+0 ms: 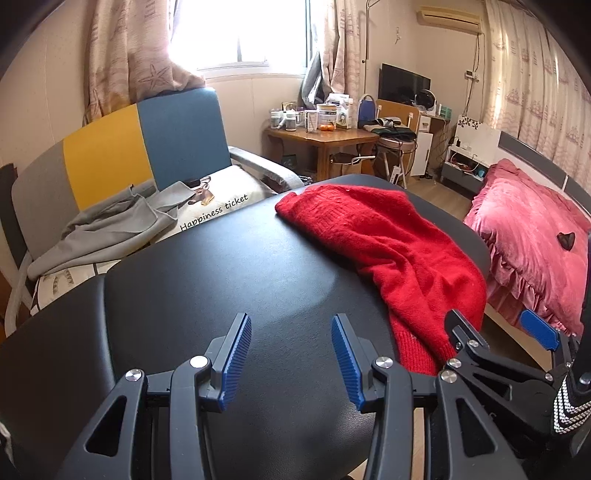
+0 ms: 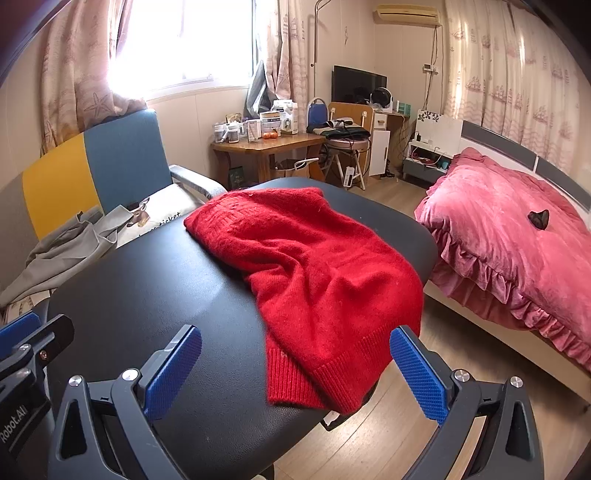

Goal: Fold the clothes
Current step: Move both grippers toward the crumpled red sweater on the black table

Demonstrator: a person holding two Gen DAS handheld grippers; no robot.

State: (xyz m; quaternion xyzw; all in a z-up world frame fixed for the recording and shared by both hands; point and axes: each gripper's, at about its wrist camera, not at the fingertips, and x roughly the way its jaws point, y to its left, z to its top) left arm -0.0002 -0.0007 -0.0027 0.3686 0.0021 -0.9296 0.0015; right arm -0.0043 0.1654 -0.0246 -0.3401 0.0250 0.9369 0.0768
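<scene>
Sweater [image 2: 314,280], red and crumpled, lies along the right side of your black table [image 2: 155,295], its ribbed hem drooping over the near right edge. Your left gripper [image 1: 291,354] hovers over bare tabletop, fingers apart and empty. Your right gripper [image 2: 295,369] is spread wide, fingers either side of the hem, not touching it.

Daylight pours through the window [image 1: 236,33] straight ahead of the left gripper, curtains [image 1: 129,51] hanging beside it. Ahead and to the left stands a grey, yellow and blue armchair [image 1: 147,140]; farther ahead, a cluttered wooden table [image 1: 325,138] and a dark screen [image 1: 402,86]. To the right lies a pink-covered bed [image 2: 517,229] on a wood floor [image 2: 461,354], an air conditioner [image 2: 406,14] high on the wall.
</scene>
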